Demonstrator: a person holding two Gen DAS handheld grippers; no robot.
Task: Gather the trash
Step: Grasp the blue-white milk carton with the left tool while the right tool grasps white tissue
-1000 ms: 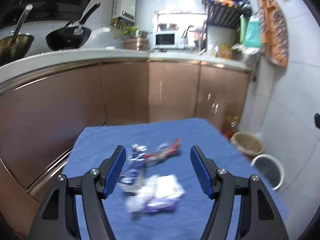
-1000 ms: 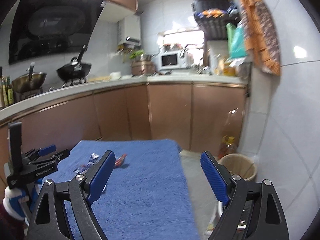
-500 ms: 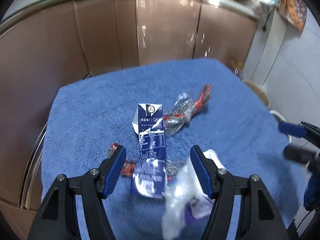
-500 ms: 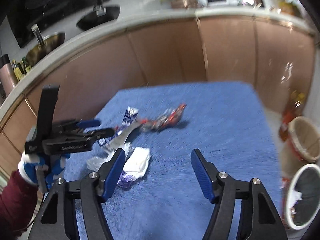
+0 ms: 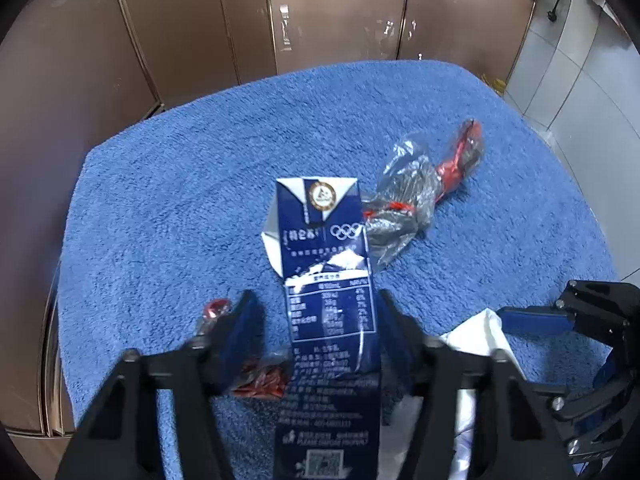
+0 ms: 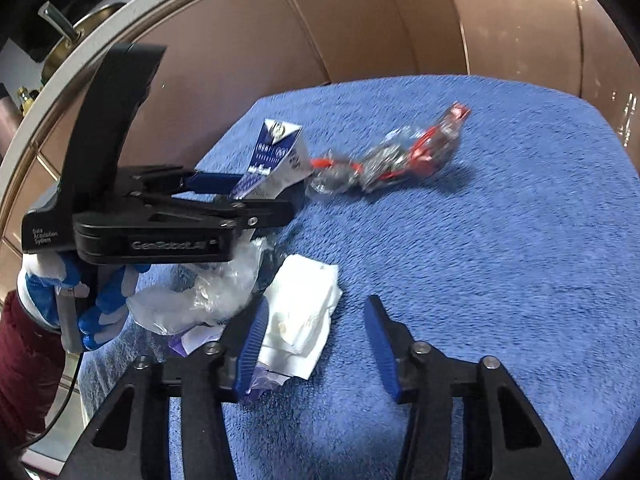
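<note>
A flattened dark blue milk carton lies on the blue towel between the fingers of my left gripper, which is open around its near end; in the right wrist view the carton looks tilted up. A crumpled clear and red wrapper lies beyond it, also in the right wrist view. A white tissue lies at the left finger of my right gripper, which is open. A clear plastic bag lies under my left gripper.
A small red wrapper lies by my left gripper's left finger. Brown cabinet doors stand behind the towel-covered table. A purple scrap lies under the tissue. A gloved hand holds the left gripper.
Both grippers came down closer to the trash. My left gripper moved forward so its fingers flank the carton. My right gripper moved in beside the white tissue.
</note>
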